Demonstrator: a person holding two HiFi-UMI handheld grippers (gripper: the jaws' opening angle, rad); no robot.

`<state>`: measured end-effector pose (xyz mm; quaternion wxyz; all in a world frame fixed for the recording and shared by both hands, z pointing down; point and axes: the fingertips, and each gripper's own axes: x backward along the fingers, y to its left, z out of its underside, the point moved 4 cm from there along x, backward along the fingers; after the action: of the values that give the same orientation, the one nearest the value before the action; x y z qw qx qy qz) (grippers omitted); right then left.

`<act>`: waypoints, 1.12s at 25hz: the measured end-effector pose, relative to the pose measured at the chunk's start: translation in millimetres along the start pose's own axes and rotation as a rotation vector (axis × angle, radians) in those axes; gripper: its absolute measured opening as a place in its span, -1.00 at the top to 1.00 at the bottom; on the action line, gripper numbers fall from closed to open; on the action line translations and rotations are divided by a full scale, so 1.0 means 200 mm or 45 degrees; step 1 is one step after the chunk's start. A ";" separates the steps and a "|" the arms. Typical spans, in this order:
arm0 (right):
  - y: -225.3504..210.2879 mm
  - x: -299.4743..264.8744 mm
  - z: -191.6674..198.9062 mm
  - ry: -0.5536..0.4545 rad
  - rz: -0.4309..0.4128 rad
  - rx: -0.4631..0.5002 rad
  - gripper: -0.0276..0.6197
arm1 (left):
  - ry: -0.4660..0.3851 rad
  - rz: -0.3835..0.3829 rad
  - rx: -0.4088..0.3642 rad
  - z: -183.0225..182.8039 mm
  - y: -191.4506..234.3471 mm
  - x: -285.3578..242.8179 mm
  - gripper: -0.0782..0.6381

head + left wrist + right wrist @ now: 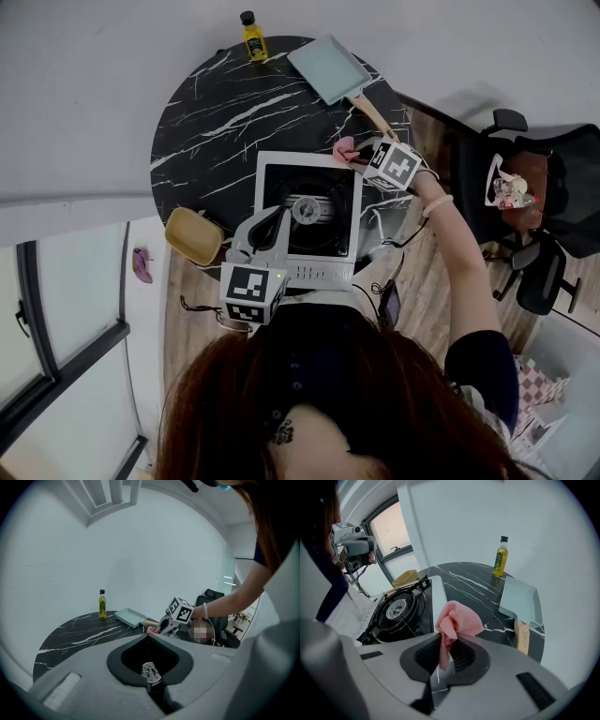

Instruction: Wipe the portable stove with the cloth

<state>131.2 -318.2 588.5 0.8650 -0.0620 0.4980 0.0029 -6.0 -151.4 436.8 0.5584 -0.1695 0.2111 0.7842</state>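
– Cloth (458, 620) status?
– Pinched in right tool (449, 638). Jaws clamped on lower fold, pink bunch bulging above tips, one tail hanging down btwn them.
– Left tool (148, 637)?
– Tips pressed together, gripping nothing. Hovering over stove (323, 234) at front-left corner, close to control strip.
– Cloth position vs stove?
– Just off far-right corner in head view. From right gripper view: beside white rim, w/ burner ctr to left of tool. Touching rim or not: can't tell.
– Edges, room to move?
– Stove square-on to person, front at near edge of round black marble counter (206, 112). Wide bare marble on far-left side. Right of right tool: pale blue pan (518, 599) w/ wooden handle, handle end near tool, pan body toward far edge. Oil bottle (501, 557) upright at far rim, well apart from both tools. Tan dish (194, 235) at counter's left edge, just beside stove's front-left corner and near left tool. Office chair (534, 187) off counter to right, beyond person's arm.
– Stove top?
– Black pan supports round ctr burner, white frame all round, fully in view btwn the two tools.
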 end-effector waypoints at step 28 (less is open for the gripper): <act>0.00 0.09 0.16 -0.087 0.179 -0.186 0.79 | 0.002 0.029 -0.029 -0.02 -0.15 -0.06 0.75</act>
<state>168.0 -315.1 588.3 0.8722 -0.0896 0.4698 0.1020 26.0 -155.2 434.9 0.5474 -0.1739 0.2046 0.7926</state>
